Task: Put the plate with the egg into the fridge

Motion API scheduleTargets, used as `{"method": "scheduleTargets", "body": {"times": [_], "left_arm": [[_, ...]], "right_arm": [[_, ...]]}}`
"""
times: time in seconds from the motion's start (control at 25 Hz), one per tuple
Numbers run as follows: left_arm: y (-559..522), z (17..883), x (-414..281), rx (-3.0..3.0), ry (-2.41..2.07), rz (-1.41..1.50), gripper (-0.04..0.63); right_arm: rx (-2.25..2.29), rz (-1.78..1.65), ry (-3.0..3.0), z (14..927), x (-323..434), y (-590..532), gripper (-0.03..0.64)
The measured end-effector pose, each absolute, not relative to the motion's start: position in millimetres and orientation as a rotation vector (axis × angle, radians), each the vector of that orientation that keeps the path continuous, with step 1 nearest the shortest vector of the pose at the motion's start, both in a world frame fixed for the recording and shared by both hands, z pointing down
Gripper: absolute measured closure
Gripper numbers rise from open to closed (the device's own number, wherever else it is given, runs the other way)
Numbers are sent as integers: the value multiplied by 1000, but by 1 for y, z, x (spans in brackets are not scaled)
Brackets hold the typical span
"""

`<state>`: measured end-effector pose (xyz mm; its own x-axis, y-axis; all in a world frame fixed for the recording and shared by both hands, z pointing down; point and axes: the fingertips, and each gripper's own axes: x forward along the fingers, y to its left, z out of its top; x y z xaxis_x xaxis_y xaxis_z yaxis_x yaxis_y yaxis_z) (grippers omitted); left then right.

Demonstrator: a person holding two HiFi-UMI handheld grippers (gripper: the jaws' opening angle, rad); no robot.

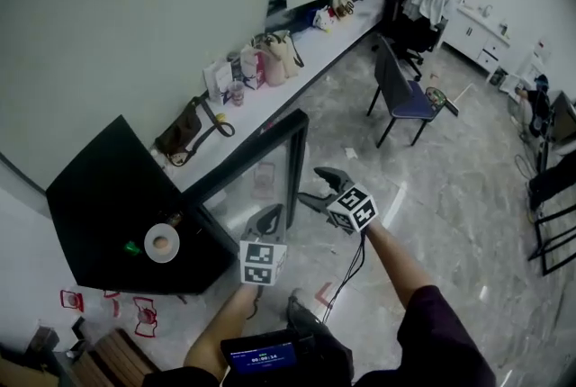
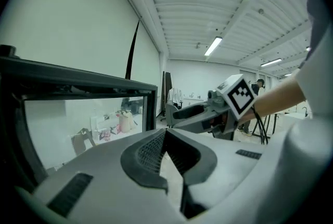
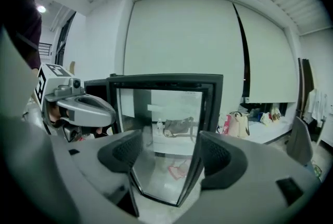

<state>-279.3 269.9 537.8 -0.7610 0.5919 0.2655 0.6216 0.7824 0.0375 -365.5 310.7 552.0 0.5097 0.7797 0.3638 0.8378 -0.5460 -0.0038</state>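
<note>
A white plate (image 1: 151, 251) with a brown egg (image 1: 162, 242) rests on the black top of a low fridge (image 1: 108, 196) at the left of the head view. The fridge's glass door (image 1: 261, 162) stands swung out. My left gripper (image 1: 267, 216) is shut and empty, just in front of the door's lower edge. My right gripper (image 1: 317, 189) stands open beside the door's free edge, with nothing pressed between its pads. In the right gripper view the door (image 3: 166, 82) fills the gap ahead of the right gripper (image 3: 166, 150). The left gripper (image 2: 165, 132) points past the door frame (image 2: 83, 87).
A long white counter (image 1: 297, 52) with bags and bottles runs behind the fridge, and a black bag (image 1: 189, 133) lies on its near end. A dark chair (image 1: 400, 93) stands on the marble floor to the right. Red markings (image 1: 135, 309) lie on the floor at the left.
</note>
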Motion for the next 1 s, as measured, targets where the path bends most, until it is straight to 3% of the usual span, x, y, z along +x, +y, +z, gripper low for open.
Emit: {"method": "scheduleTargets", "body": {"times": [0.28, 0.68, 1.0], "left_arm": [[325, 541, -313, -1083, -2655, -204, 586], [331, 547, -293, -1222, -2588, -235, 586], [297, 545, -287, -1201, -2624, -233, 586]], "right_arm": [[-2699, -581, -1096, 556, -391, 410, 199], [-2765, -575, -1062, 556, -377, 427, 198], [-2718, -608, -1217, 557, -395, 369, 199]]}}
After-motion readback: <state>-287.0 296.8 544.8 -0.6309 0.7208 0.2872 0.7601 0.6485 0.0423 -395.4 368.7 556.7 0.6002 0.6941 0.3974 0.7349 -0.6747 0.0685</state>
